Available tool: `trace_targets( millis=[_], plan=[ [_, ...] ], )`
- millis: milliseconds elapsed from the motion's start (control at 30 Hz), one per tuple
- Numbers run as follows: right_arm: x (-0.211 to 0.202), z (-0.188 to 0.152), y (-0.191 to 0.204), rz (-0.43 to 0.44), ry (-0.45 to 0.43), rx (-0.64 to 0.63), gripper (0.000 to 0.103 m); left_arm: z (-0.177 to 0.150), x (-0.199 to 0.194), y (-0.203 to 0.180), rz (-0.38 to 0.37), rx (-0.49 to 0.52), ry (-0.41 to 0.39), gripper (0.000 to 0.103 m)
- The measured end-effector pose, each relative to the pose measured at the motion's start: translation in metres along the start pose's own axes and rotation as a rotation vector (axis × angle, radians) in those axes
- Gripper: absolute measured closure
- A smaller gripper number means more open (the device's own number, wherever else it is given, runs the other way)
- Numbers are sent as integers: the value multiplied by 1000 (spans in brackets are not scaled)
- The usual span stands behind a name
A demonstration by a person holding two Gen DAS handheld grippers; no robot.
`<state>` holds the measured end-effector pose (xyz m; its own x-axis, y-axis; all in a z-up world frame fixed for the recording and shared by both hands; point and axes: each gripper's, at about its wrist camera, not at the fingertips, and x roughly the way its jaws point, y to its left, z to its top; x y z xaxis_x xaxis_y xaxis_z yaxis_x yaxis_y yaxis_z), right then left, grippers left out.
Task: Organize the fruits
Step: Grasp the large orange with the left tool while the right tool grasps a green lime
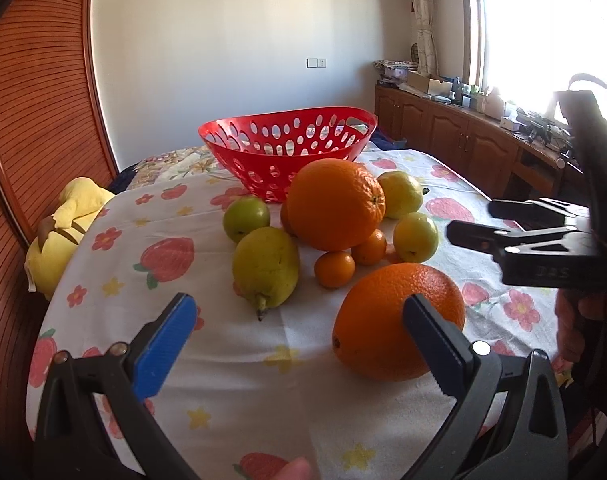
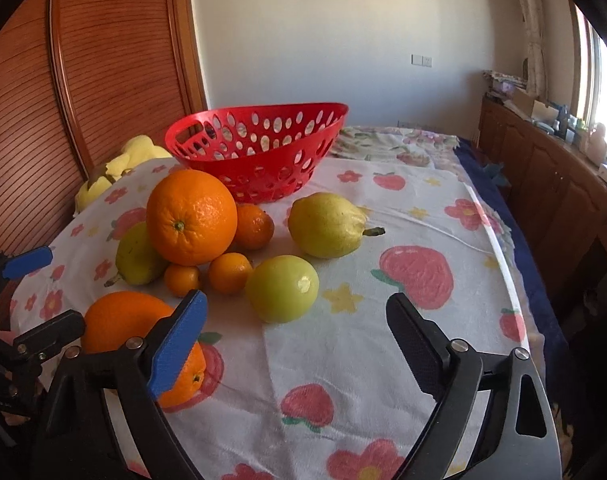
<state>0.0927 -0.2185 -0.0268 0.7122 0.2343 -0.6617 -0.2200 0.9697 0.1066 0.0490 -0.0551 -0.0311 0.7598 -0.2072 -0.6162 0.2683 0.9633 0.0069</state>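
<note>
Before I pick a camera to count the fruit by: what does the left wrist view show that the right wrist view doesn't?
Only the left wrist view shows the round green fruit left of the pile, and the bright window.

Only the right wrist view shows the blue bedding edge beyond the cloth.

Both show the empty red basket, the stacked orange, the near orange and two pears.

The red oval perforated plastic basket looks smooth and glossy. The white strawberry-printed terry cloth is matt and nubbly. The big round orange has dimpled, shiny peel. The brown slatted wooden door shows a ribbed, satin finish.
</note>
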Motion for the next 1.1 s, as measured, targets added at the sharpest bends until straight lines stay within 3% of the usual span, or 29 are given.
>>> trace_targets(
  millis=[300, 700, 867, 967, 1067, 1100],
  plan=[
    [41, 11, -7, 69, 110, 13, 23, 9, 2, -16, -49, 54, 10, 0],
    [77, 14, -16, 115, 208, 9, 23, 13, 19, -30, -165, 70, 99, 0],
    [83, 15, -16, 153, 231, 12, 23, 9, 29, -41, -142, 108, 133, 0],
    [83, 16, -17, 179, 242, 15, 30, 10, 37, -39, -179, 78, 154, 0],
    [82, 16, -14, 219, 252, 10, 45, 9, 43, -41, -206, 72, 172, 0],
    [81, 16, -13, 225, 255, 5, 45, 8, 45, -42, -216, 68, 178, 0]
  ],
)
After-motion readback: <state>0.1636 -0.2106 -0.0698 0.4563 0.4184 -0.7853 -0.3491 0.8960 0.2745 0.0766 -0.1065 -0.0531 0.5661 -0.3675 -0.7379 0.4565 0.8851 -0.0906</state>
